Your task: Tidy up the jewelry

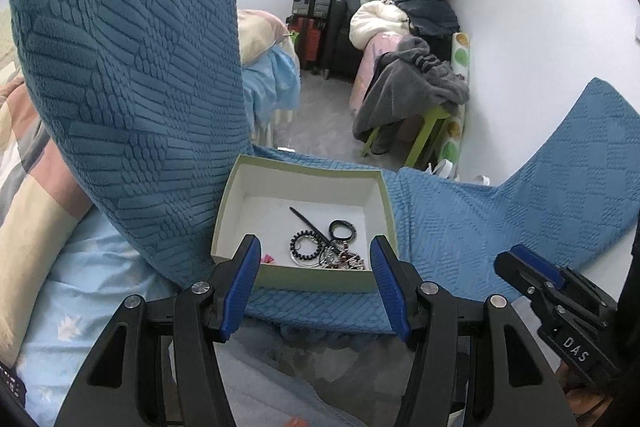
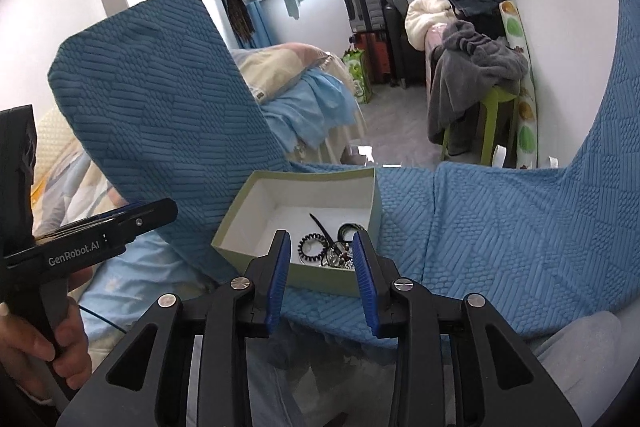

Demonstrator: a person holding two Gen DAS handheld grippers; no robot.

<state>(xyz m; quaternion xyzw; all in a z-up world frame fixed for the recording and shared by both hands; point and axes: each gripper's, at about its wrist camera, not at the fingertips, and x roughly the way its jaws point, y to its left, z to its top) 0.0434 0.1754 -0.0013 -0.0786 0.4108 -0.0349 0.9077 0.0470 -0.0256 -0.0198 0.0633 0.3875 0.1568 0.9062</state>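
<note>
Jewelry pile (image 1: 340, 257) in box (image 1: 240, 187): near edge hidden behind box's front wall, pieces tangled, too small to sort, maybe beads and a bracelet. Pink bit (image 1: 265, 258) lower left of box mostly hidden behind left gripper (image 1: 314, 281) finger. In right wrist view, right gripper (image 2: 320, 277) fingers cover pile's sides. Hand (image 2: 44, 351) cut off at lower left edge. Right gripper (image 1: 532, 283) body cut off at right edge in left wrist view.

Open pale-green box (image 1: 304, 277) with white interior sits upright on blue textured cover; jewelry heaped in its near right corner: black coiled hair tie (image 1: 305, 245), black ring-shaped band (image 1: 343, 229), slim black stick (image 1: 308, 223), tangled beaded pieces (image 1: 346, 259).
</note>
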